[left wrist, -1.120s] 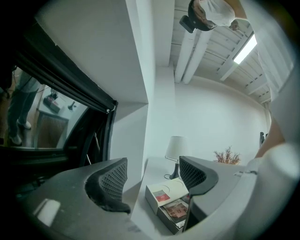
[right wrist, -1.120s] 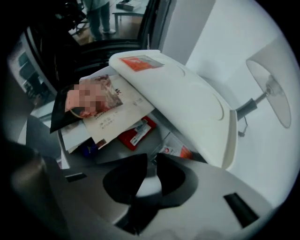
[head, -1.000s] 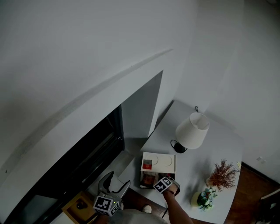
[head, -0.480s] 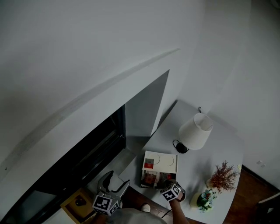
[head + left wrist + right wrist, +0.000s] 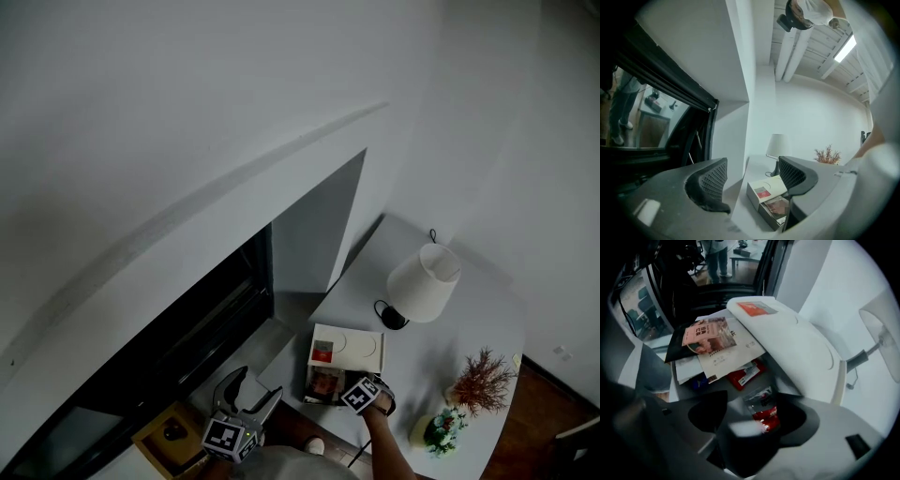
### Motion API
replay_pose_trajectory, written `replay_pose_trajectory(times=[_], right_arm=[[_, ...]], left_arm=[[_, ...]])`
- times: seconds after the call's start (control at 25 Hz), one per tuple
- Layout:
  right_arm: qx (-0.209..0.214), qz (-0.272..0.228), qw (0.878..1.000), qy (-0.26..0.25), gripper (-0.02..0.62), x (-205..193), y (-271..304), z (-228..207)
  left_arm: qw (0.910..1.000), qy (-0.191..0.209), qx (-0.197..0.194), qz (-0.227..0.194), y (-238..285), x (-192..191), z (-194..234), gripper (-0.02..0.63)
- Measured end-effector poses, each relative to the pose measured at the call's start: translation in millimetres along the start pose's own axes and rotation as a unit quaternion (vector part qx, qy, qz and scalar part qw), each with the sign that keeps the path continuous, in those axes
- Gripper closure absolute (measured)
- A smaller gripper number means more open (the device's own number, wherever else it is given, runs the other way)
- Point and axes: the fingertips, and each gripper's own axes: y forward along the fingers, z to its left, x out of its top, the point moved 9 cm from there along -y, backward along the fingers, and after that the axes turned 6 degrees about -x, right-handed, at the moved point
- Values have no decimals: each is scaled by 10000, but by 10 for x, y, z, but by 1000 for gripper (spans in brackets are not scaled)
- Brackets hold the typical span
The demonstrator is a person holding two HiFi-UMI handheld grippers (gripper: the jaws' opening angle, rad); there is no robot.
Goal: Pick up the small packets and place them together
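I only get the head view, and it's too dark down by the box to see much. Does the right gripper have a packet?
Observer: Yes. The right gripper view shows the right gripper shut on a shiny red packet.
Operator: Are there any more packets near it?
Observer: There's a second packet, also red. It lies just beyond the jaws, at the edge of some papers.
Operator: And the left gripper?
Observer: The left gripper is open, with nothing between its jaws.
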Motion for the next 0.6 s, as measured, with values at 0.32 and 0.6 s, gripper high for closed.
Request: replay_pose_trajectory(times=[0.32, 0.6], right_arm=[[553, 192, 9975, -394, 400, 69, 3, 45], [105, -606, 9981, -96, 561, -96, -267, 186]], left_arm=[[9999, -121, 73, -71, 11, -51, 28, 264], [9999, 0, -79, -82, 35, 59, -2, 264]])
